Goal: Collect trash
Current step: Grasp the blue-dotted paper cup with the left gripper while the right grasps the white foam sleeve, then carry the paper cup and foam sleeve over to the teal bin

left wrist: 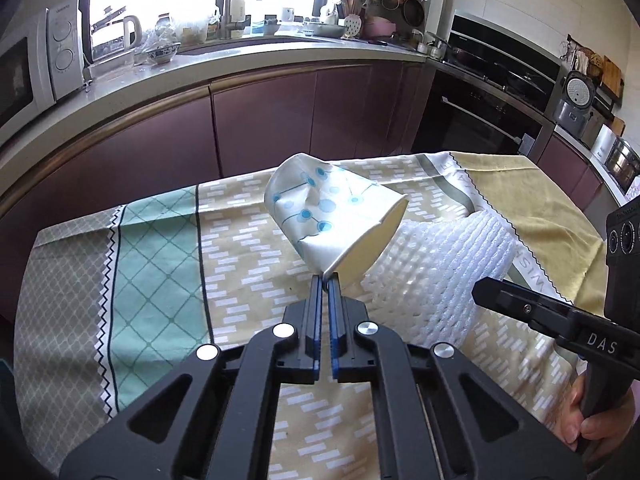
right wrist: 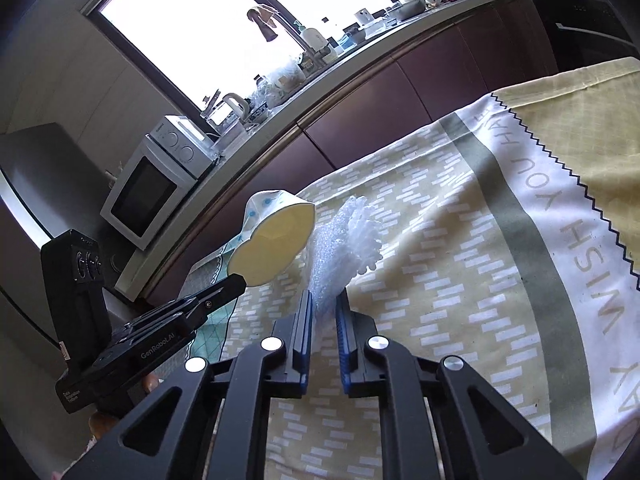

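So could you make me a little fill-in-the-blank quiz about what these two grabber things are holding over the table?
1. The left gripper pinches the rim of a crumpled paper ____ printed with blue dots.
2. The right gripper is shut on a white foam ____ sleeve.
3. The tablecloth under both has a green panel crossed by a ____ pattern.
4. On the counter by the window stands a white ____ oven.

Missing words: cup; net; diamond; microwave
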Demonstrator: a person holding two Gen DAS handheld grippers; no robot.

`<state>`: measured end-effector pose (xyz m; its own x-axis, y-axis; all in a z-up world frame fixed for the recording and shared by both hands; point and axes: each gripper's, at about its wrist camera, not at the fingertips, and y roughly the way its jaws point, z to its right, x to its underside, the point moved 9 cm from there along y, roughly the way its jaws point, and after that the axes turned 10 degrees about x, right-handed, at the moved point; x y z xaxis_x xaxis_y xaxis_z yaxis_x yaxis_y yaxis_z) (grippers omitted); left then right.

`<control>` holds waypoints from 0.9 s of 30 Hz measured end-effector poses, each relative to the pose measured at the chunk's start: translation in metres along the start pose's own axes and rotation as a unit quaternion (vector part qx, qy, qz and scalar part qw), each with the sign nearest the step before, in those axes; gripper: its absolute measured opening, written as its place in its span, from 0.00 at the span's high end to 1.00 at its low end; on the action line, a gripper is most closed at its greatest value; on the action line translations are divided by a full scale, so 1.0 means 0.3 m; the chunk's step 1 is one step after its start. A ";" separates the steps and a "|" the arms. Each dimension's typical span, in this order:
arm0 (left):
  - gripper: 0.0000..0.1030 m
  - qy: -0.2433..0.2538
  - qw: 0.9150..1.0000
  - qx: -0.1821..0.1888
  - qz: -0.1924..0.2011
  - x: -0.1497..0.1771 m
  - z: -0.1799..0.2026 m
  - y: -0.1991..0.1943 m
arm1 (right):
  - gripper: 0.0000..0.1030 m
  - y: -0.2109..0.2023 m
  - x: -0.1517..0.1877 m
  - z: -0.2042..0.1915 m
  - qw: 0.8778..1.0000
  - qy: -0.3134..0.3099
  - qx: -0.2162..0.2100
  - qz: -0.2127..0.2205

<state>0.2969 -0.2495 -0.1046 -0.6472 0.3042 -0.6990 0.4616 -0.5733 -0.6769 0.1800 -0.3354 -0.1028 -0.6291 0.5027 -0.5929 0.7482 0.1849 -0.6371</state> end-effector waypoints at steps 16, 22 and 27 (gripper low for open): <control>0.97 -0.002 0.998 -0.014 0.064 0.129 -0.057 -0.450 | 0.90 -0.134 0.071 -0.171 0.997 -0.046 -0.053 0.013; 0.97 -0.011 0.997 -0.022 0.073 0.211 -0.093 -0.569 | 0.90 -0.159 0.130 -0.242 0.995 -0.063 -0.072 0.004; 0.97 -0.016 0.996 -0.043 0.080 0.280 -0.129 -0.656 | 0.90 -0.164 0.177 -0.300 0.994 -0.074 -0.086 -0.005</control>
<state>0.1751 -0.0817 -0.0389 -0.5801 0.1883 -0.7925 0.6097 -0.5447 -0.5758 0.1288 -0.2418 -0.0588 -0.6511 0.3724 -0.6614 0.7589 0.3364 -0.5576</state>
